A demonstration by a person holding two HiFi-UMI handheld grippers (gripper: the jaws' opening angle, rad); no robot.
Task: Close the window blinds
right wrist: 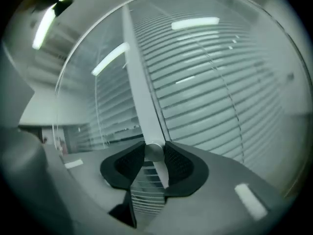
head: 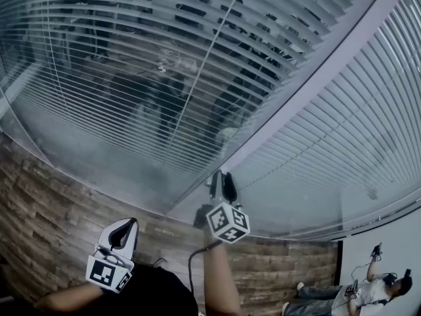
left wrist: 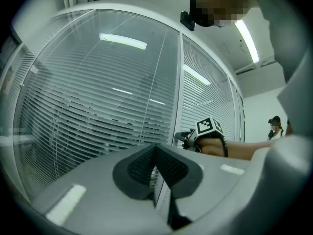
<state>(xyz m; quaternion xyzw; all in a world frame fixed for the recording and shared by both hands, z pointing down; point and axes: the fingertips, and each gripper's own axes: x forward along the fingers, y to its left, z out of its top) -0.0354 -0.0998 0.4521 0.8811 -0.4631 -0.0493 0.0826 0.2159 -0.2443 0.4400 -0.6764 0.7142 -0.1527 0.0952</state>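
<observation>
The left gripper (left wrist: 156,150) has its pads closed tip to tip on nothing, held back from the glass (left wrist: 73,82). The right gripper (right wrist: 154,155) has its pads pressed on either side of a small round silver knob (right wrist: 154,150) on the window post (right wrist: 139,92). In the head view the jaws hide that knob; only the right gripper view shows it. Behind the glass hang the blinds (head: 164,64), with dark shapes showing through the slat gaps in the left pane.

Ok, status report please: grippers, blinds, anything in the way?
Right gripper jaws shut on knob. Left gripper shut, empty. Blinds slats partly open. Nothing blocking.
</observation>
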